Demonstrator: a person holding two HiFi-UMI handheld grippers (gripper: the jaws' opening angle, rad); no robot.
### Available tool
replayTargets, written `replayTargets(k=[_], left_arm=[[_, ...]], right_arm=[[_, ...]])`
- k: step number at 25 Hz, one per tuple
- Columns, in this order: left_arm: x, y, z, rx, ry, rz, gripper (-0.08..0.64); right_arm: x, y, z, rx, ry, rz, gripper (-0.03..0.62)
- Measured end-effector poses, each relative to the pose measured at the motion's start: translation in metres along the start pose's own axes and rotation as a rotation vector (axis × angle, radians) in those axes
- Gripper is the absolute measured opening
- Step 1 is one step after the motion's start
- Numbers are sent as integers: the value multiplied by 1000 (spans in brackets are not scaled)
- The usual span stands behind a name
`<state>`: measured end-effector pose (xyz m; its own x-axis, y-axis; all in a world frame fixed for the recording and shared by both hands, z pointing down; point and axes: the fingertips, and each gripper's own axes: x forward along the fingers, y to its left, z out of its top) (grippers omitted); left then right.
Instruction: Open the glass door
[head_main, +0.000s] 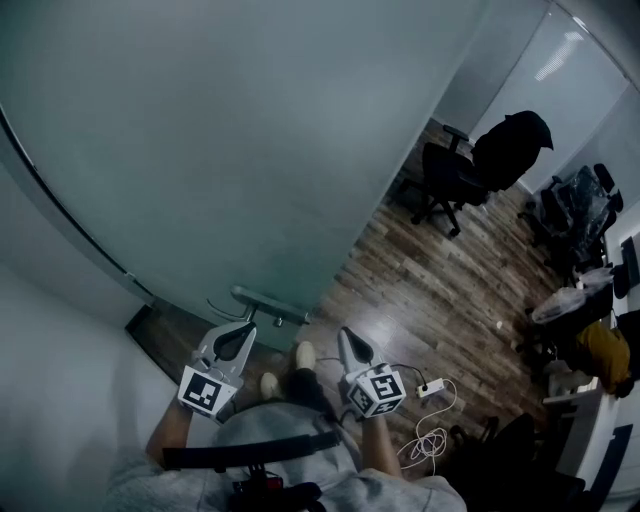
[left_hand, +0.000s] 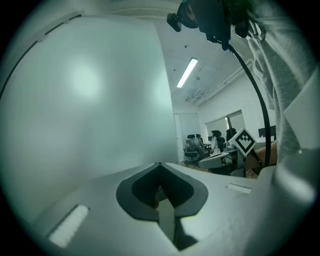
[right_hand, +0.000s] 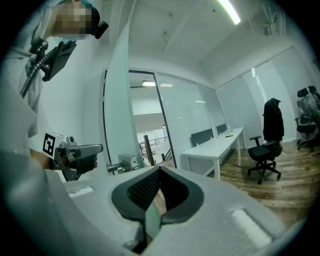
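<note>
The frosted glass door (head_main: 220, 150) fills the upper left of the head view and stands ajar. Its metal handle (head_main: 256, 297) sticks out near the door's lower edge. My left gripper (head_main: 237, 338) sits just below that handle, apart from it, with its jaws shut and nothing between them. In the left gripper view my left gripper (left_hand: 160, 166) faces the frosted pane (left_hand: 85, 100). My right gripper (head_main: 350, 345) hangs beside it to the right, also shut and empty. The right gripper view shows my right gripper (right_hand: 160, 171), the door's edge (right_hand: 120, 100), the handle (right_hand: 126, 163) and the left gripper (right_hand: 82, 154).
A white wall (head_main: 60, 340) adjoins the door on the left. On the wood floor lie a power strip (head_main: 432, 388) and a coiled cable (head_main: 430, 440). Black office chairs (head_main: 450, 175), one bearing a dark jacket (head_main: 512, 140), stand further back. A white desk (right_hand: 215, 147) runs along the glass partition.
</note>
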<state>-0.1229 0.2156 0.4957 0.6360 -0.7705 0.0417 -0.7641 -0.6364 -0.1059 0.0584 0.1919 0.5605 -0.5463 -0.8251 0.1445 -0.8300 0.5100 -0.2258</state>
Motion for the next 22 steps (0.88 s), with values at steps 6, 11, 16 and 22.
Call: replayTargets(k=[6, 11, 16, 22], left_arm=[[-3, -15, -1, -25, -4, -10, 5], [-9, -24, -10, -35, 3, -6, 3], [-16, -28, -10, -56, 1, 3, 5], [-19, -28, -6, -31, 6, 22, 5]], right_arm=[[-17, 10, 6, -5, -10, 12, 2], [-33, 22, 5, -7, -17, 31, 2], [-40, 34, 8, 0, -28, 48, 2], [-48, 32, 13, -4, -38, 50, 2]])
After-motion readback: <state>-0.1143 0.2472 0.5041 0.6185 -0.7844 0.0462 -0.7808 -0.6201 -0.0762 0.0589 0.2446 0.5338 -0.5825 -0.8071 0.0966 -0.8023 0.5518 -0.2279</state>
